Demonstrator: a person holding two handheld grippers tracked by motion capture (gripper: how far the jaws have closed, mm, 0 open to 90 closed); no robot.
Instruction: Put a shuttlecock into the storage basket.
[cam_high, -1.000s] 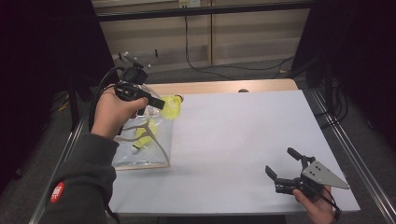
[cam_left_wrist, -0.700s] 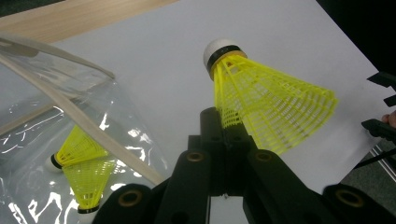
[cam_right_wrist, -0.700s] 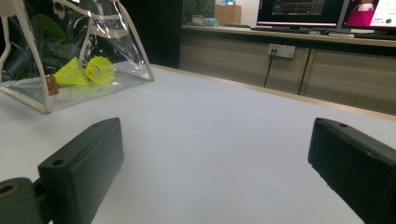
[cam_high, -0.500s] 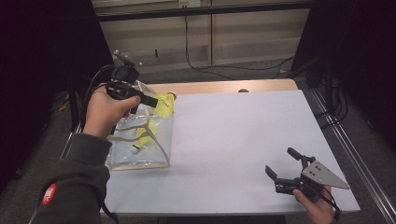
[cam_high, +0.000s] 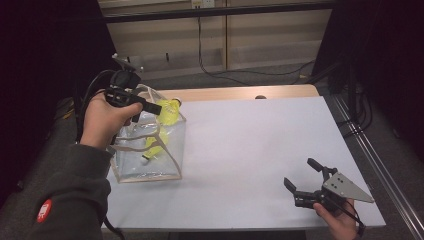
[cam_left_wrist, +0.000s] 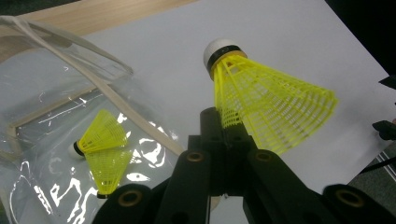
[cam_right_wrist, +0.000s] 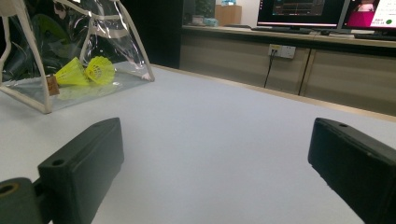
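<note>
My left gripper (cam_high: 159, 107) is shut on the skirt of a yellow plastic shuttlecock (cam_high: 169, 111), held just above the open top of a clear bag (cam_high: 150, 167) with cream trim at the table's left. In the left gripper view the shuttlecock (cam_left_wrist: 261, 102) points its white cork up and away beyond my closed left gripper (cam_left_wrist: 229, 126). Two more yellow shuttlecocks (cam_left_wrist: 105, 149) lie inside the bag (cam_left_wrist: 46, 93). My right gripper (cam_high: 299, 172) rests open near the front right edge, nothing between its jaws. In the right gripper view the bag (cam_right_wrist: 28, 100) and its shuttlecocks (cam_right_wrist: 86, 70) stand far left of my right gripper (cam_right_wrist: 219, 158).
The white table (cam_high: 250, 145) runs wide between the bag and the right hand. A wooden strip (cam_high: 240, 93) borders its far edge. Cables hang behind the table, and monitors (cam_right_wrist: 322, 11) stand on a far counter.
The left hand has drifted a little to the left with the shuttlecock, bringing it over the bag's mouth. The right gripper has stayed where it was.
</note>
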